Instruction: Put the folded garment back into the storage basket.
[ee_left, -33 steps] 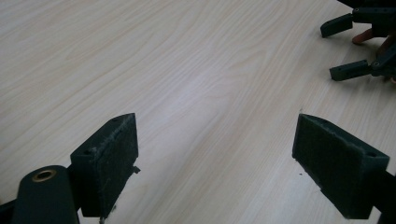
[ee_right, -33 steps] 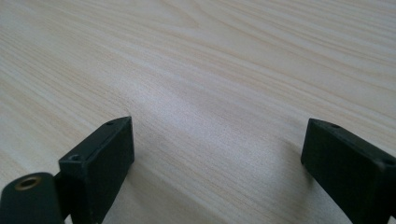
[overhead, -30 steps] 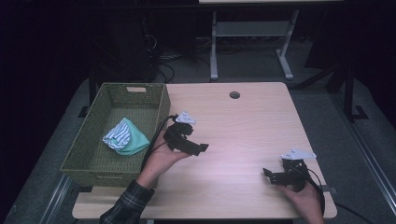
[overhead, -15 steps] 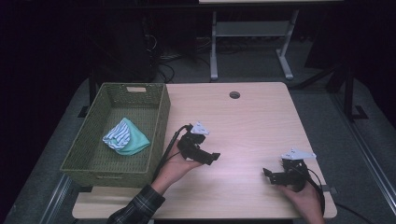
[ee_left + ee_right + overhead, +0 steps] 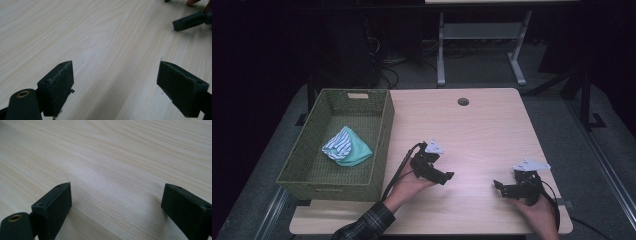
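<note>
My left gripper (image 5: 445, 175) hovers low over the light wooden table (image 5: 477, 135), left of its middle, with its jaws pointing right. In the left gripper view the left gripper (image 5: 115, 85) stands open over bare wood with nothing between its pads. My right gripper (image 5: 499, 186) rests near the front right of the table, jaws pointing left toward the other one. Seen in its own view, the right gripper (image 5: 115, 207) is open and empty too. One jaw of the right gripper (image 5: 188, 21) appears at the top right of the left gripper view.
A green woven basket (image 5: 384, 145) stands along the table's left side. It holds a crumpled cloth (image 5: 347, 147), teal with a striped part. A round cable hole (image 5: 463, 101) sits near the far edge. Metal frame legs and cables lie on the dark floor beyond.
My left gripper has moved right and toward the table's front, away from the basket. The right gripper has stayed where it was.
</note>
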The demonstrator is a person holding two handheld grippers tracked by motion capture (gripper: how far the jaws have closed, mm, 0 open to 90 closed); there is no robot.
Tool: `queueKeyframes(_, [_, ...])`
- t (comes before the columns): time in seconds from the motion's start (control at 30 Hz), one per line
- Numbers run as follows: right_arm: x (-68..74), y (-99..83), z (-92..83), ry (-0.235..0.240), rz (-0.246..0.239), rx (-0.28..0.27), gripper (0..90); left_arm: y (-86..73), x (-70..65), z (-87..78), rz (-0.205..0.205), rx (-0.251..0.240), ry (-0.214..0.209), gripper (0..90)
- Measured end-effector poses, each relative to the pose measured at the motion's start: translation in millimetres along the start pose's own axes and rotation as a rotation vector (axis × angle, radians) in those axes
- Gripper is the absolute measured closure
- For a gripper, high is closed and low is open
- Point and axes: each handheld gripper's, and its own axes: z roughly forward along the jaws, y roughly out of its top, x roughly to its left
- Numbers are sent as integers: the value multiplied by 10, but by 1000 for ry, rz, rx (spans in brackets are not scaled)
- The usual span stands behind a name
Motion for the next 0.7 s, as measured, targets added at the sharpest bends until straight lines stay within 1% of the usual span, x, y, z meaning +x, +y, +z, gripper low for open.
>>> queueKeyframes(0.03, [1, 0, 0, 0, 1, 0, 91, -16, 0, 26, -1, -4, 3, 133])
queueKeyframes(0.07, [0, 0, 0, 0, 0, 0, 91, -29, 5, 43, 6, 3, 1, 133])
queueKeyframes(0.17, [0, 0, 0, 0, 1, 0, 91, -68, 13, 101, 0, 8, 1, 133])
queueKeyframes(0.2, [0, 0, 0, 0, 0, 0, 91, -84, 16, 122, 0, 15, 2, 133])
queueKeyframes(0.27, [0, 0, 0, 0, 0, 0, 91, -106, 26, 168, 15, 42, 9, 130])
queueKeyframes(0.3, [0, 0, 0, 0, 1, 0, 91, -119, 31, 188, 15, 48, 12, 129])
queueKeyframes(0.33, [0, 0, 0, 0, 0, 0, 91, -130, 36, 206, 7, 51, 11, 128])
queueKeyframes(0.37, [0, 0, 0, 0, 1, 0, 91, -139, 44, 217, 4, 56, 6, 128])
queueKeyframes(0.4, [0, 0, 0, 0, 0, 0, 91, -148, 47, 224, 6, 58, 8, 129])
queueKeyframes(0.43, [1, 0, 0, 0, 1, 0, 91, -152, 39, 230, 9, 49, 15, 127])
queueKeyframes(0.6, [0, 0, 0, 0, 1, 0, 91, -164, 33, 229, 10, 42, 15, 126])
queueKeyframes(0.7, [0, 0, 0, 0, 0, 0, 91, -170, 31, 230, 20, 42, 20, 126])
